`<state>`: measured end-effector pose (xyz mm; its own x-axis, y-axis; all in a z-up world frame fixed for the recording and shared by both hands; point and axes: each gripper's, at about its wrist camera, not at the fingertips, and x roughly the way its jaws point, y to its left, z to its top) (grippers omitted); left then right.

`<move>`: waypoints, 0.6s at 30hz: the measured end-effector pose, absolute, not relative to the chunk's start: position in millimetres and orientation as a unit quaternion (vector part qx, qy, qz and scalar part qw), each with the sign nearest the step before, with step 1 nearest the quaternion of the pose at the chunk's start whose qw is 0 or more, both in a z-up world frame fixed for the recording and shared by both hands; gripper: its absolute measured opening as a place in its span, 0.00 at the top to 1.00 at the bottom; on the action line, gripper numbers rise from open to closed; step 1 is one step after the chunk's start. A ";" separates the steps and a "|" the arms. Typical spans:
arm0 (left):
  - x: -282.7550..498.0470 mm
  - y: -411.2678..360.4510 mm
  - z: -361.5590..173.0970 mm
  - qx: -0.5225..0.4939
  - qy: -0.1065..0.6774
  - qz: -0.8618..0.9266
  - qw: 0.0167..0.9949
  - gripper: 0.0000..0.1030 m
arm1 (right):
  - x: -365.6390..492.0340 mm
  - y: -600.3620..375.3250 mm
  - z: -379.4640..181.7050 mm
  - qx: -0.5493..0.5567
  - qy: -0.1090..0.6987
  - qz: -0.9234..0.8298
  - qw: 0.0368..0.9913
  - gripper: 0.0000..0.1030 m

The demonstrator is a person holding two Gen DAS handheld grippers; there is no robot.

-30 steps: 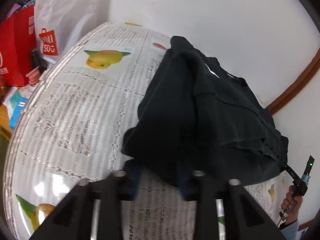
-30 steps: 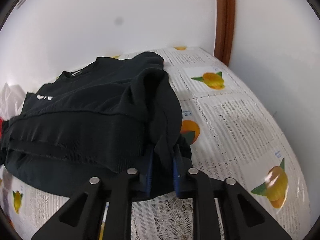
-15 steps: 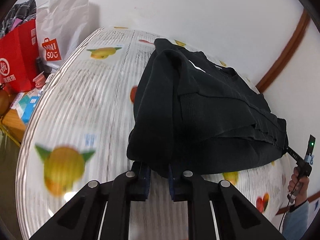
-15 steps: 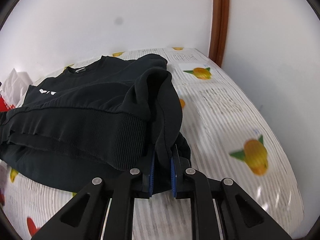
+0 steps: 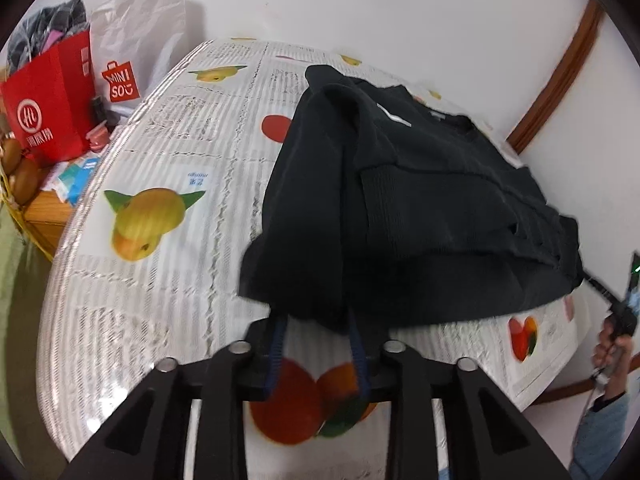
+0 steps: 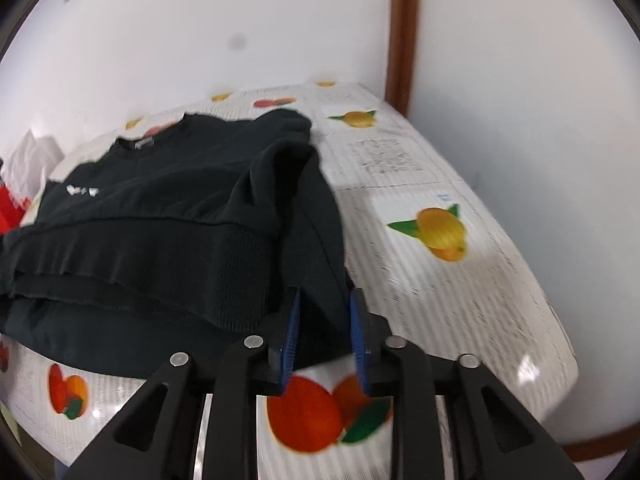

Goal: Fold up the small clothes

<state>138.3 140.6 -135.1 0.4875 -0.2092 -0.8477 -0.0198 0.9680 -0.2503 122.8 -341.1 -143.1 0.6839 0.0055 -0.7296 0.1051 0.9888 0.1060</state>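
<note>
A black sweater (image 5: 400,200) lies folded over itself on a table covered with a fruit-print cloth (image 5: 160,160). My left gripper (image 5: 316,328) is at the sweater's near left corner. Its jaws are opening, and the fabric edge hangs loose between the blue pads (image 5: 276,344) without being pressed. In the right wrist view the same sweater (image 6: 160,232) shows its ribbed hem folded on top. My right gripper (image 6: 324,320) is at the near right corner, its jaws also opening, with a fold of fabric slack between the pads (image 6: 290,336).
A red paper bag (image 5: 48,112) and a white shopping bag (image 5: 132,52) stand past the table's left edge. Brown wooden trim (image 6: 400,32) runs up the wall corner behind. A person's hand (image 5: 616,340) holds the other gripper at the far right. The tablecloth (image 6: 440,184) is bare right of the sweater.
Both grippers carried the sweater's gripped edge toward the near side of the table. Their pads, pinched on the fabric before, now stand apart and have let it go.
</note>
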 end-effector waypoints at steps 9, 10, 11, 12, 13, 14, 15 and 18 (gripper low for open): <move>120.9 124.1 -108.4 -0.109 0.469 -0.119 0.868 0.66 | 101.5 -283.8 -121.1 0.106 0.374 0.113 0.915 0.78; 120.3 121.0 -104.7 -0.106 0.465 -0.123 0.870 0.66 | 103.2 -272.5 -125.7 0.098 0.378 0.127 0.912 0.86; 119.6 118.0 -102.4 -0.101 0.463 -0.125 0.872 0.66 | 105.5 -259.2 -132.6 0.087 0.386 0.137 0.908 0.89; 120.1 114.1 -100.0 -0.094 0.460 -0.126 0.874 0.66 | 108.3 -250.5 -138.6 0.079 0.393 0.142 0.905 0.90; 121.0 110.8 -98.7 -0.090 0.456 -0.127 0.876 0.66 | 113.0 -242.9 -146.5 0.076 0.400 0.149 0.901 0.92; 121.7 107.9 -98.1 -0.087 0.454 -0.128 0.877 0.66 | 114.4 -237.5 -152.4 0.078 0.406 0.153 0.898 0.94; 124.4 103.8 -99.1 -0.084 0.456 -0.130 0.876 0.67 | 122.1 -233.6 -161.0 0.084 0.417 0.153 0.892 0.94; 133.5 93.9 -105.6 -0.089 0.464 -0.143 0.870 0.68 | 132.7 -232.5 -170.0 0.101 0.422 0.150 0.888 0.95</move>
